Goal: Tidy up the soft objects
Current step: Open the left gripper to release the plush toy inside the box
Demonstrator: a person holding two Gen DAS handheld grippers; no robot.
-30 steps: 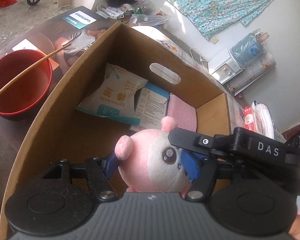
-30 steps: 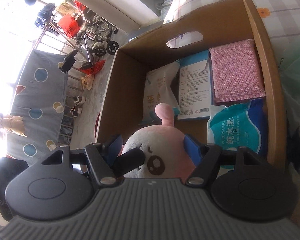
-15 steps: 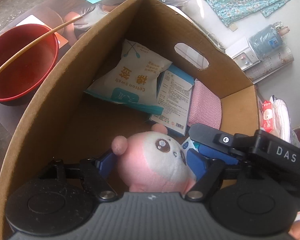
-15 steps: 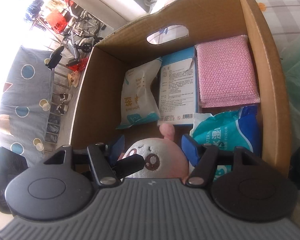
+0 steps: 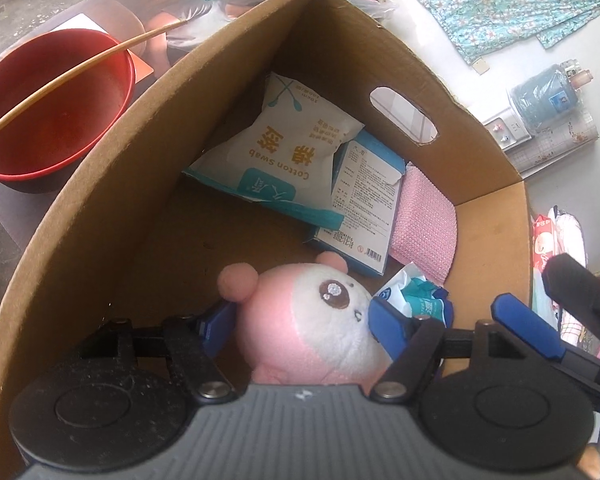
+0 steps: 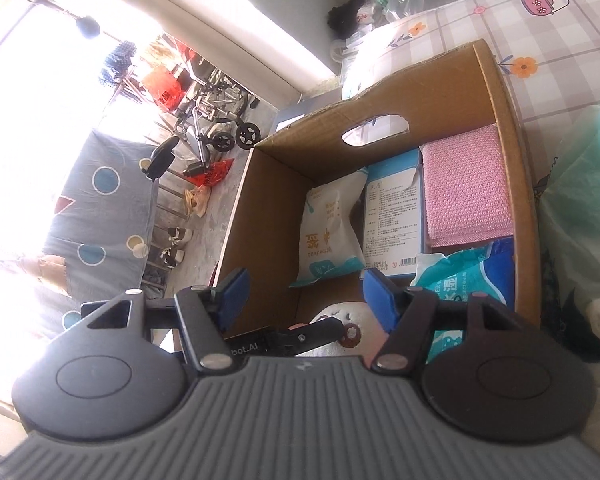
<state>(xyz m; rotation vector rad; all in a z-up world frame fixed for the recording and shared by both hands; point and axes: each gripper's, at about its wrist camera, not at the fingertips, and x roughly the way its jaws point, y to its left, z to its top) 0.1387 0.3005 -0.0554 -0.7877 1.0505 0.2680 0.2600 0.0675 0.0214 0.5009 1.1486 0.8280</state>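
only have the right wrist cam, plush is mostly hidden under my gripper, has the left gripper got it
observer: The pink plush sits between the pads of the left gripper, whose jaws are closing on it.
operator: is it down in the box
observer: Yes, low inside the cardboard box, face toward the camera, beside the wet wipes pack.
operator: anything outside the left wall
observer: A red basin with a thin stick lying across it.

We saw bare floor along the cardboard box's [image 5: 112, 200] left wall; cotton swab bag [image 5: 288, 152] crowded the back.
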